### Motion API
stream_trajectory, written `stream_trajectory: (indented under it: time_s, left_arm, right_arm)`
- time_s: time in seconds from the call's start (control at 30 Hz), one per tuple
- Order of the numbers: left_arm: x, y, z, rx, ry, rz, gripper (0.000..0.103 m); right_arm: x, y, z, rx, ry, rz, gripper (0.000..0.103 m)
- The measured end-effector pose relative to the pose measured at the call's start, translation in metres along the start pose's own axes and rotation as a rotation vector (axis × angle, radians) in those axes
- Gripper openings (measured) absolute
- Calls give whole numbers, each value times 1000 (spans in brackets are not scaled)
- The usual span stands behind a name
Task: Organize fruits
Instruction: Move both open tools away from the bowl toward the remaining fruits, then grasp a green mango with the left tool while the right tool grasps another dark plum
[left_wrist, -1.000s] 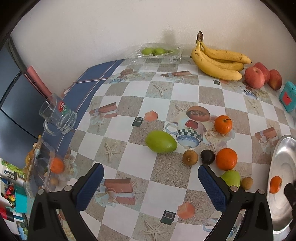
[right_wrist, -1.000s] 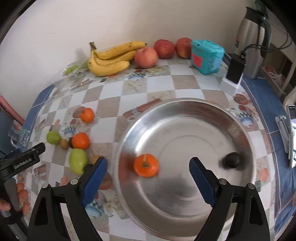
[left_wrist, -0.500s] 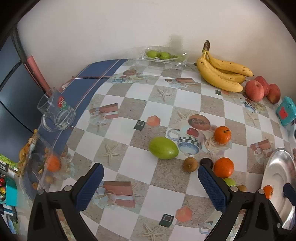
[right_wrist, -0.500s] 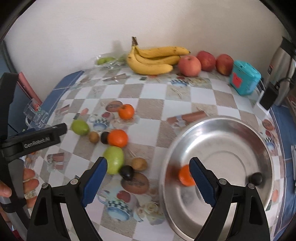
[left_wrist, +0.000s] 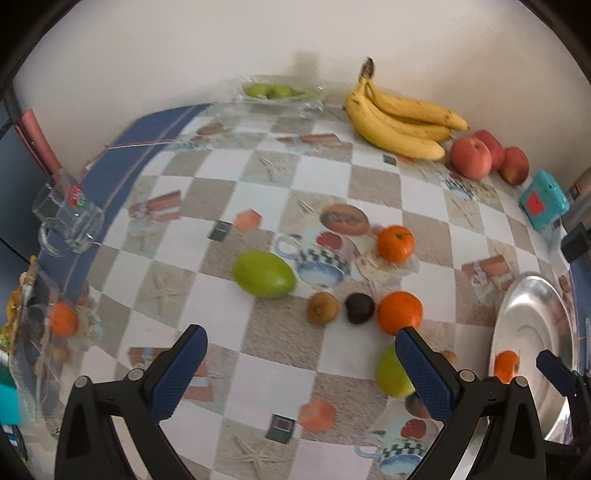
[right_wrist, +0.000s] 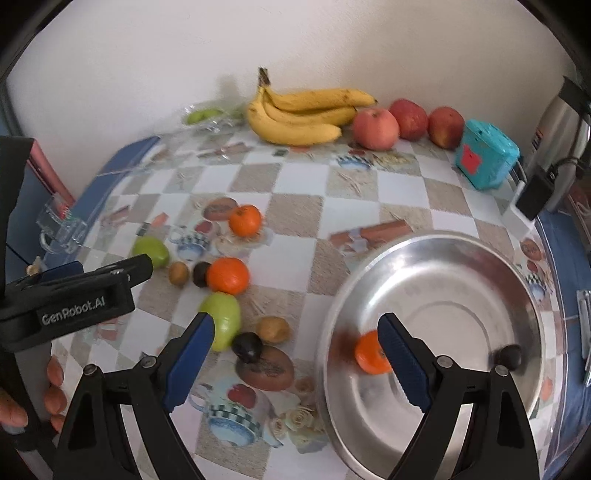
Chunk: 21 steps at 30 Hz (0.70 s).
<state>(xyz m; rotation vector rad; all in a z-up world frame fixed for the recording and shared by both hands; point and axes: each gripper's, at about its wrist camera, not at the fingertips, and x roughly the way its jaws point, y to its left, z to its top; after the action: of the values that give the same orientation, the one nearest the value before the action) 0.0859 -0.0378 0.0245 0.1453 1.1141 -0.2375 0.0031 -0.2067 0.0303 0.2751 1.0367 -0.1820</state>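
A steel bowl (right_wrist: 461, 258) on the right holds an orange (right_wrist: 369, 352) and a dark plum (right_wrist: 511, 356). Loose fruit lies left of it: two oranges (right_wrist: 227, 275) (right_wrist: 245, 220), two green mangoes (right_wrist: 221, 319) (right_wrist: 151, 251), two kiwis (right_wrist: 273, 329) (right_wrist: 178, 273) and two dark plums (right_wrist: 247, 347) (right_wrist: 200, 274). My right gripper (right_wrist: 295, 358) is open and empty above the bowl's left rim. My left gripper (left_wrist: 299, 373) is open and empty, over the table in front of a mango (left_wrist: 264, 273), kiwi (left_wrist: 322, 307), plum (left_wrist: 359, 307) and orange (left_wrist: 399, 312).
Bananas (right_wrist: 295, 118), three apples (right_wrist: 375, 127) and a teal box (right_wrist: 485, 155) line the back wall. A kettle (right_wrist: 561, 122) stands at the right. A glass mug (left_wrist: 68, 221) lies at the left edge. A clear tray of green fruit (left_wrist: 273, 92) sits at the back.
Both grippers have drawn back and swung left; the right one's view has moved off the bowl toward the loose fruit. The orange in the bowl has rolled. Both stay open.
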Motion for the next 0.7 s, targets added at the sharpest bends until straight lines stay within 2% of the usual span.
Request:
stream_trajectory:
  time_s: [0.07,0.13,0.3,0.4,0.5,0.7]
  left_arm:
    - [3,-7,-3,17,13,-17,101]
    - [7,-13,-5,32,30,-52,89]
    - [20,-27,-13,31,97,-152,76]
    - [24,-33,-15,28,110,-191,70]
    - [26,-39,-16,35,117,-213,58]
    - [30,-44,-16,18,134,-260,51]
  right_arm:
    - [2,-5,-2,15,18,-17,90]
    - [3,-13,-3,40,32,-42,90]
    - [3,-28,-5,90,41,-65,90]
    - [2,-32,-5,101,41,-71,90]
    - [2,-32,-5,102,42,-71,90]
    - [3,-37,-6,120,46,-80,90]
